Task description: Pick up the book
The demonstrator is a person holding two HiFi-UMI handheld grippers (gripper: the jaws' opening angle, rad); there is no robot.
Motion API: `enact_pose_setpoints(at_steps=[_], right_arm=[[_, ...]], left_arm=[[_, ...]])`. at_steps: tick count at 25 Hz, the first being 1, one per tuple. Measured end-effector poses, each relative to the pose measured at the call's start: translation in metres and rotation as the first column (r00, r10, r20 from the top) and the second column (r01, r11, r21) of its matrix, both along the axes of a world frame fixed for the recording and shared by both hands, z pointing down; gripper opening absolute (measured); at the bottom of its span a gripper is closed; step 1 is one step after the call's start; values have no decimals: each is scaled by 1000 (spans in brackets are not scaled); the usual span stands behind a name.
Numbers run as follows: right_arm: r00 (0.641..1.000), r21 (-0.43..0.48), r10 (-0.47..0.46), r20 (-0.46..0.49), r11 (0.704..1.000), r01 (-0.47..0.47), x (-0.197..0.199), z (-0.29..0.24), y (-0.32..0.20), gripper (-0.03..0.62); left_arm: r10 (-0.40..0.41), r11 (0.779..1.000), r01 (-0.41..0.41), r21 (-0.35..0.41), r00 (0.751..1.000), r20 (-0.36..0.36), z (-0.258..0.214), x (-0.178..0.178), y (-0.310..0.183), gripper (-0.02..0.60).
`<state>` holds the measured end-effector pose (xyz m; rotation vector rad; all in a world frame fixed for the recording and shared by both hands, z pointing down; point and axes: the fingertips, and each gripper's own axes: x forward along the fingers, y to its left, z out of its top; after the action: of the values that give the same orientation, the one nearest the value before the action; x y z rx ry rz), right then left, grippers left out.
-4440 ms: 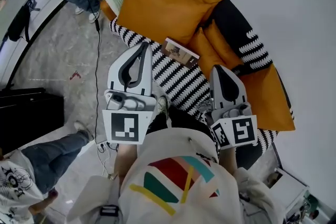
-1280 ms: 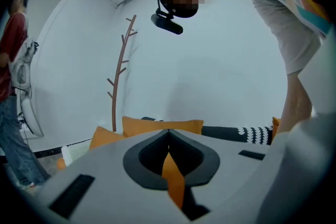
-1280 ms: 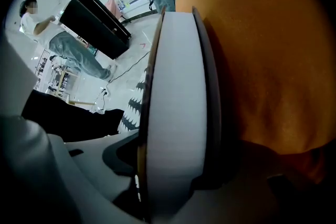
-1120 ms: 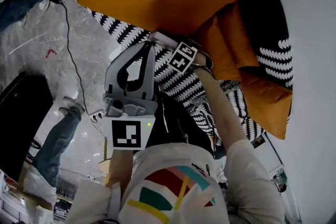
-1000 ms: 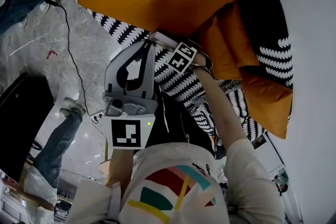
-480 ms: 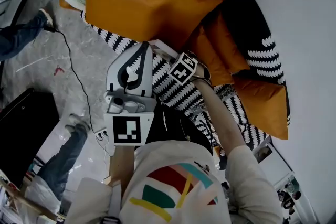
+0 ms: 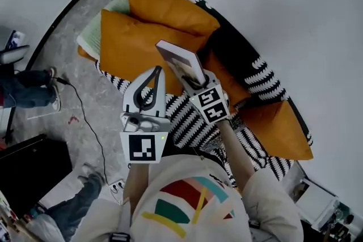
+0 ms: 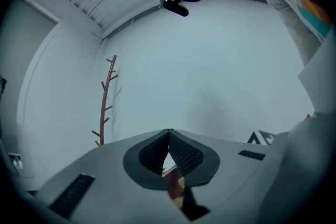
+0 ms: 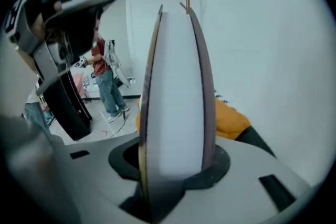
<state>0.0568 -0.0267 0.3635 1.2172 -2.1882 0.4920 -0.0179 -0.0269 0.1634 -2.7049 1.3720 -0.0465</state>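
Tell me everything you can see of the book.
The book looks like a slim paperback with a pictured cover and a white page block. It is closed and in the air above the orange cushions. The right gripper clamps it at one edge, with the page edges facing that gripper's camera. Nothing else touches it.

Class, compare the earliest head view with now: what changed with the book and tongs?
The right tongs gripped the thin paperback book and lifted it off the black-and-white striped sofa. The left tongs stayed shut and empty; the orange cushions stayed put.
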Motion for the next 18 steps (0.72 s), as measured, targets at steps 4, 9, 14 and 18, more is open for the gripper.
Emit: enact_pose_setpoints(at_steps=[4, 9, 14, 18], right_arm=[[993, 201, 98, 61, 974, -109, 37, -92, 17, 167], [954, 378, 202, 220, 884, -275, 88, -183, 63, 166], [897, 484, 197, 396, 785, -386, 122, -247, 114, 166], [871, 545, 115, 478, 738, -397, 128, -270, 157, 164]], left_arm=[[20, 1000, -20, 9, 996, -90, -32, 21, 11, 6], [79, 992, -70, 107, 994, -79, -74, 54, 20, 6], [145, 977, -132, 166, 987, -67, -96, 85, 34, 6], [196, 963, -182, 197, 979, -53, -102, 106, 48, 6]])
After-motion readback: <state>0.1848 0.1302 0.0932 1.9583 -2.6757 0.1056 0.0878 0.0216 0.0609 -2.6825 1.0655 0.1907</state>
